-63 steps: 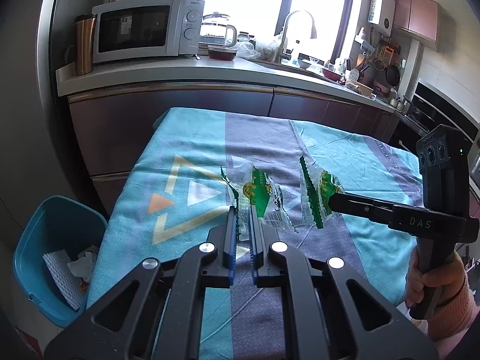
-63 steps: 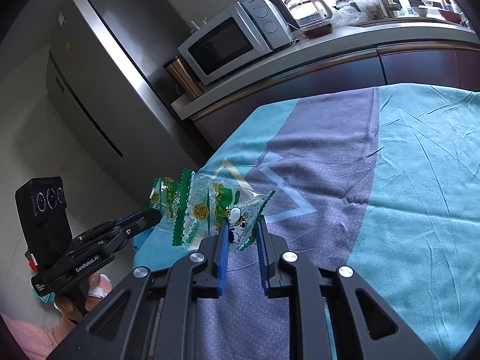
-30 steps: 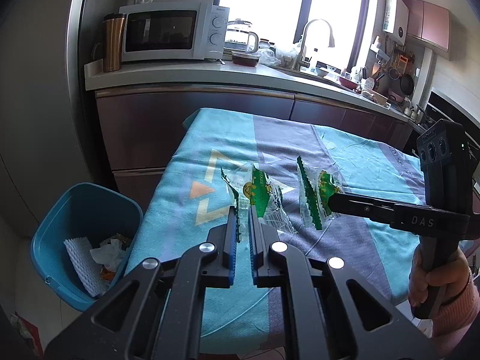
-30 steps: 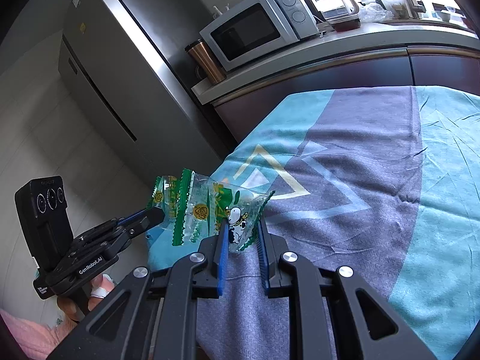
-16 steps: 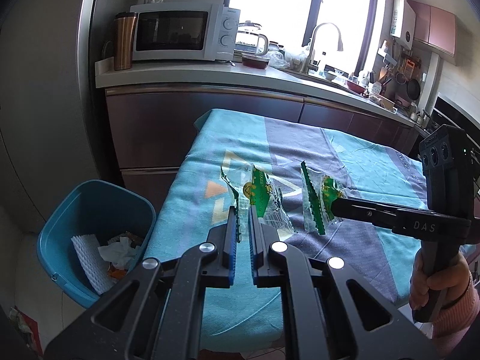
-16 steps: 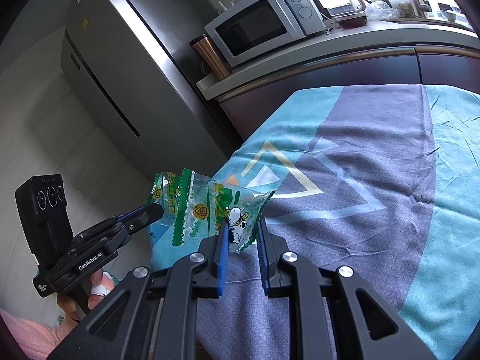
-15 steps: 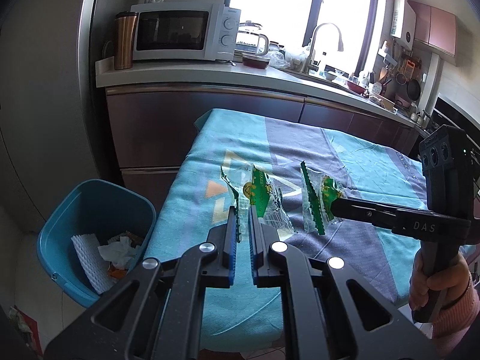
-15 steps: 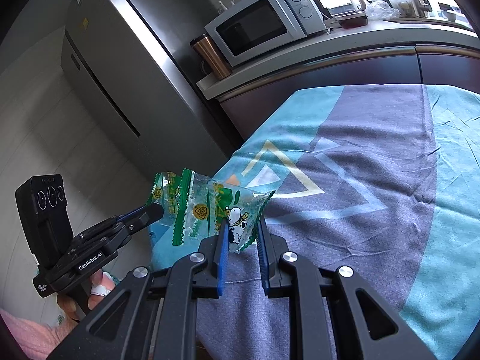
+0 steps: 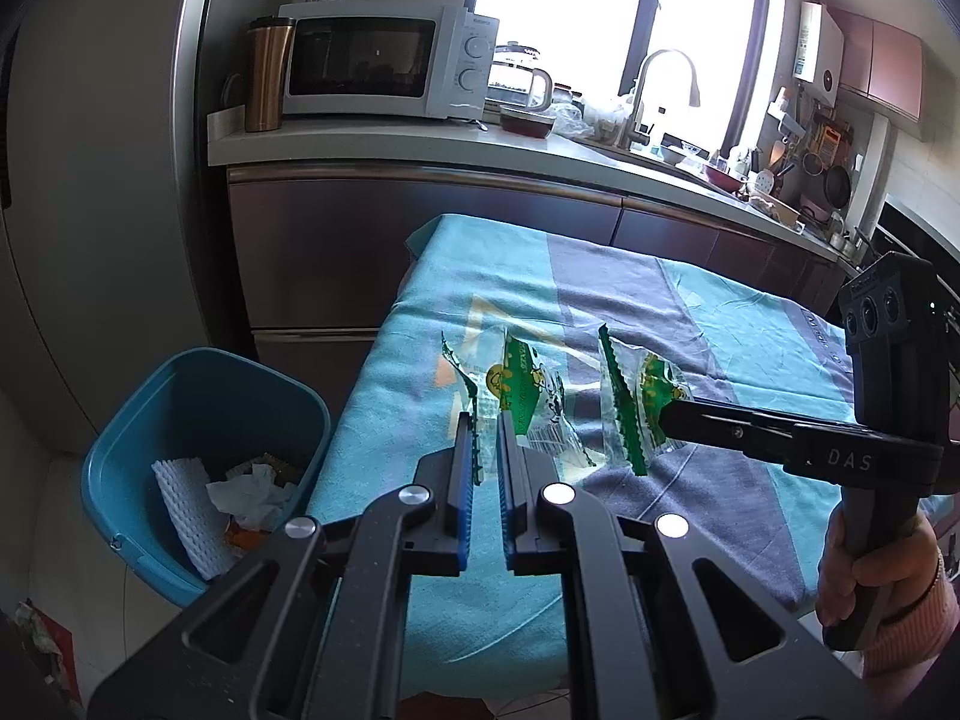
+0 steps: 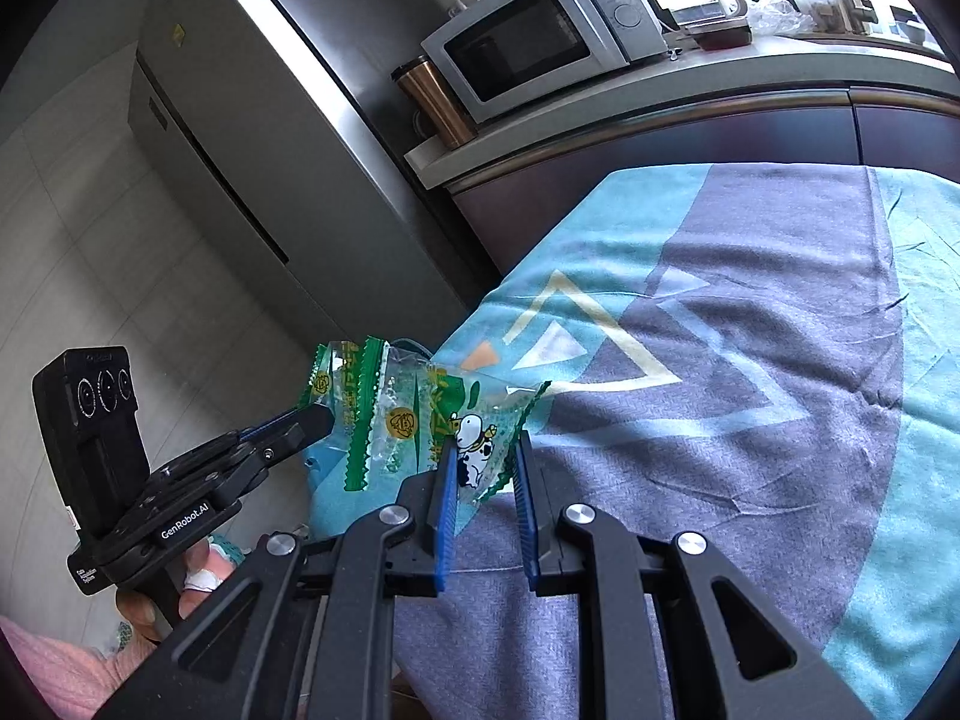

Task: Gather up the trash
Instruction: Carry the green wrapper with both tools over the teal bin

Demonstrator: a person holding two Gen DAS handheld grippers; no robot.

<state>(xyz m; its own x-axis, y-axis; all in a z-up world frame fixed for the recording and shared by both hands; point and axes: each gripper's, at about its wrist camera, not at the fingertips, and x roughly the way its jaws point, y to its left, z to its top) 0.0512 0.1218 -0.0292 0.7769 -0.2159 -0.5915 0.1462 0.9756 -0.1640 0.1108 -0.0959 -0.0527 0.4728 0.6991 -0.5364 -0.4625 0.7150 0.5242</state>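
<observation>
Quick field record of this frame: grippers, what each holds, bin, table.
left gripper: shut on a clear green-printed wrapper, held above the tablecloth
right gripper: shut on a second wrapper of the same kind, cow print showing
both wrappers: side by side near the table's bin-side edge, not yet over the bin
trash bin: blue, on the floor beside the table, already holding crumpled paper and white foam netting
tablecloth: teal and grey; no other trash seen on it

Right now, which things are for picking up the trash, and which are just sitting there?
For the job:
left gripper
right gripper
left wrapper
right wrapper
blue bin

Just sitting there:
microwave
copper mug
glass kettle
fridge
</observation>
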